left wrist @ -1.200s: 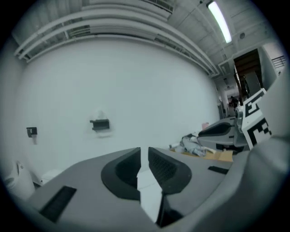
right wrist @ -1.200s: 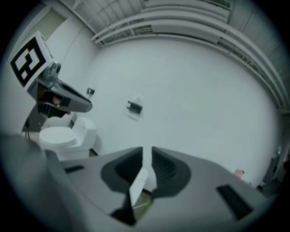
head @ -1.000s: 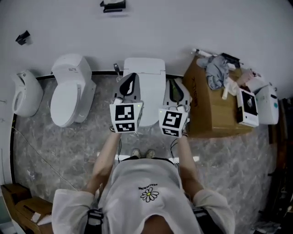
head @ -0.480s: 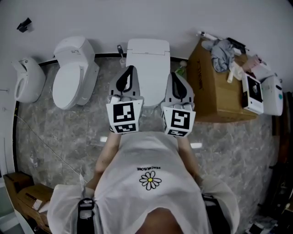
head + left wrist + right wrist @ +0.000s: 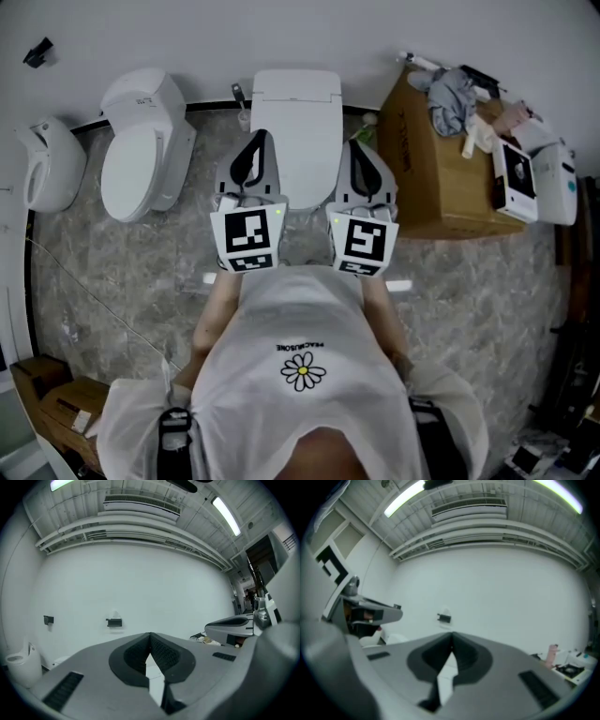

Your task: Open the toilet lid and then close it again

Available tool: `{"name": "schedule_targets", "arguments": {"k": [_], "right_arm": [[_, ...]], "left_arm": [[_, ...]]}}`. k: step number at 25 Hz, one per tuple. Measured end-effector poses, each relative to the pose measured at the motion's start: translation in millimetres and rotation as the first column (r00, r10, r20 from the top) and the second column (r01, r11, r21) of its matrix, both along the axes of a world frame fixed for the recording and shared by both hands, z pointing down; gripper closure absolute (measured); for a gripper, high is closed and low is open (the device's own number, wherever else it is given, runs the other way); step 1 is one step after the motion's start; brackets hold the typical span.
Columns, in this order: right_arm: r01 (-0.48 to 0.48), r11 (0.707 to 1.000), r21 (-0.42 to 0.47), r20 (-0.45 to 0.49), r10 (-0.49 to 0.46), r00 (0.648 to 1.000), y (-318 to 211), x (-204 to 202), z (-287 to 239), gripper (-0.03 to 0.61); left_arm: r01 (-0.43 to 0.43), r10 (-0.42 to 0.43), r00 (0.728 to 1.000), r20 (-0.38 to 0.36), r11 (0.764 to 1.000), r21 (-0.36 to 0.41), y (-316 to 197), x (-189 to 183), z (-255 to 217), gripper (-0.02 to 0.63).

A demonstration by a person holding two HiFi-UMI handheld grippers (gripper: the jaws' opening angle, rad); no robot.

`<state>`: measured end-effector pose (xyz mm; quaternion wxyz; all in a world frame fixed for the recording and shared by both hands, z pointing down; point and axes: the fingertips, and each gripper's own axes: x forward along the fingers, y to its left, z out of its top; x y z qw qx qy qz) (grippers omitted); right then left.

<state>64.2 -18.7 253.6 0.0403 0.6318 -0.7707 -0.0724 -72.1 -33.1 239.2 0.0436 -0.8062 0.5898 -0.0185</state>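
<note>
A white toilet (image 5: 295, 122) stands against the wall in the head view, its lid lying flat and down. My left gripper (image 5: 260, 139) hangs beside the bowl's left front and my right gripper (image 5: 360, 148) beside its right front. Both point level at the wall and neither touches the toilet. In the left gripper view the left gripper (image 5: 150, 637) has its pads meeting at the tips, with nothing between them. The right gripper (image 5: 451, 637) in its own view is likewise shut and empty. A strip of white toilet (image 5: 154, 679) shows below the left pads.
A second white toilet (image 5: 145, 141) and a white wall fixture (image 5: 52, 173) stand to the left. On the right, a cardboard box (image 5: 441, 178) carries a cloth and small items, with a white device (image 5: 553, 183) beyond it. The floor (image 5: 122, 272) is marble.
Both grippers have drawn back from the toilet toward the person since a second ago, and they have held still over the last half second. The lid lies down throughout.
</note>
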Motion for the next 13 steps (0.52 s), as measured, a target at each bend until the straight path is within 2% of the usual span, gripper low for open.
{"name": "schedule_targets", "arguments": {"k": [13], "right_arm": [[-0.008, 0.999, -0.033, 0.016, 0.008, 1.0, -5.8, 2.8, 10.8, 0.548]], "left_arm": [[0.019, -0.018, 1.0, 0.026, 0.999, -0.027, -4.6, -7.6, 10.2, 0.594]]}}
